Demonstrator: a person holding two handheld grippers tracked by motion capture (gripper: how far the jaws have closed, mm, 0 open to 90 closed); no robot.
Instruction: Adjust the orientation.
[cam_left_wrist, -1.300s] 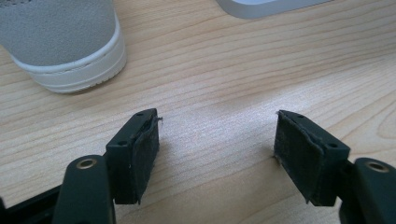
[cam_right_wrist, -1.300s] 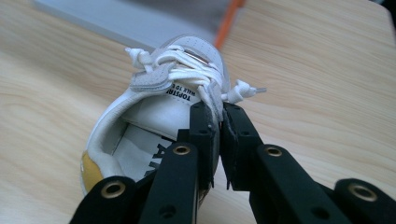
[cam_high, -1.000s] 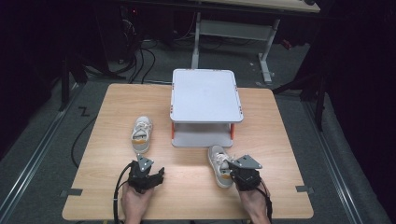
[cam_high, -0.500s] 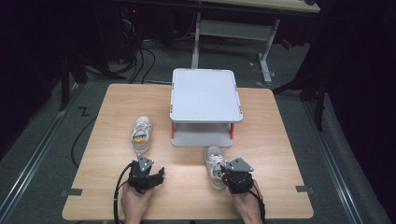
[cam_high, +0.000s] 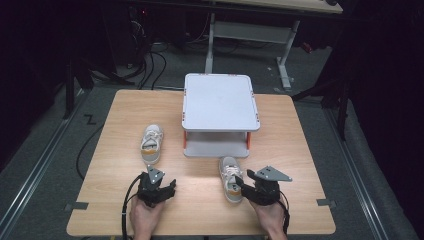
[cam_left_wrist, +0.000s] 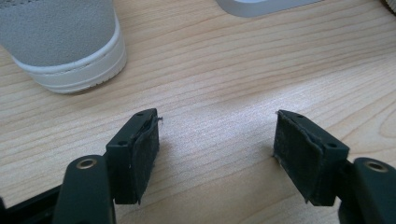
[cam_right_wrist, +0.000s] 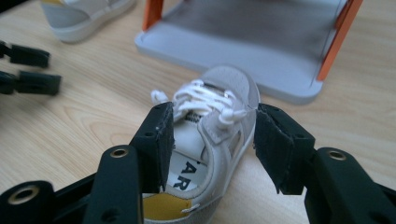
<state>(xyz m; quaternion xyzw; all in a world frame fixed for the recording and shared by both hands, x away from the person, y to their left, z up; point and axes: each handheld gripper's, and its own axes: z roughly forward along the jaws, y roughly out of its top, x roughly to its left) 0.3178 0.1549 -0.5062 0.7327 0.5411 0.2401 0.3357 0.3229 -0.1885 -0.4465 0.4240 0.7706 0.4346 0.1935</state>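
One wooden surface (cam_high: 115, 125), pale grain, rectangular.

One rack (cam_high: 220, 102), two tiers: grey top tray and grey bottom tray joined by orange posts, standing at the middle of the surface toward its far edge. Both tiers bare.

Two shoes, small, white and grey, laced.
- Left shoe (cam_high: 151, 144): lies on the surface just left of the rack's front corner, well apart from the right shoe. Its heel shows at the top left of the left gripper view (cam_left_wrist: 65, 42), near the gripper and ahead of it to the left, not touching.
- Right shoe (cam_high: 230, 178): lies on the surface just in front of the rack's bottom tray, toe toward the rack, heel toward the person. In the right gripper view (cam_right_wrist: 210, 140) it sits between the jaws, with its yellow insole visible at the heel.

Two grippers, black, one in each hand, at the near edge of the surface.
- Left gripper (cam_high: 156, 187) (cam_left_wrist: 215, 149): jaws wide apart, nothing between them but bare wood, pads low over the surface; it holds nothing.
- Right gripper (cam_high: 260, 187) (cam_right_wrist: 212, 144): jaws spread around the rear half of the right shoe. The left pad lies against the shoe's side or just beside it; contact cannot be told. The right pad stands slightly off the shoe with a gap showing. Not clamped.
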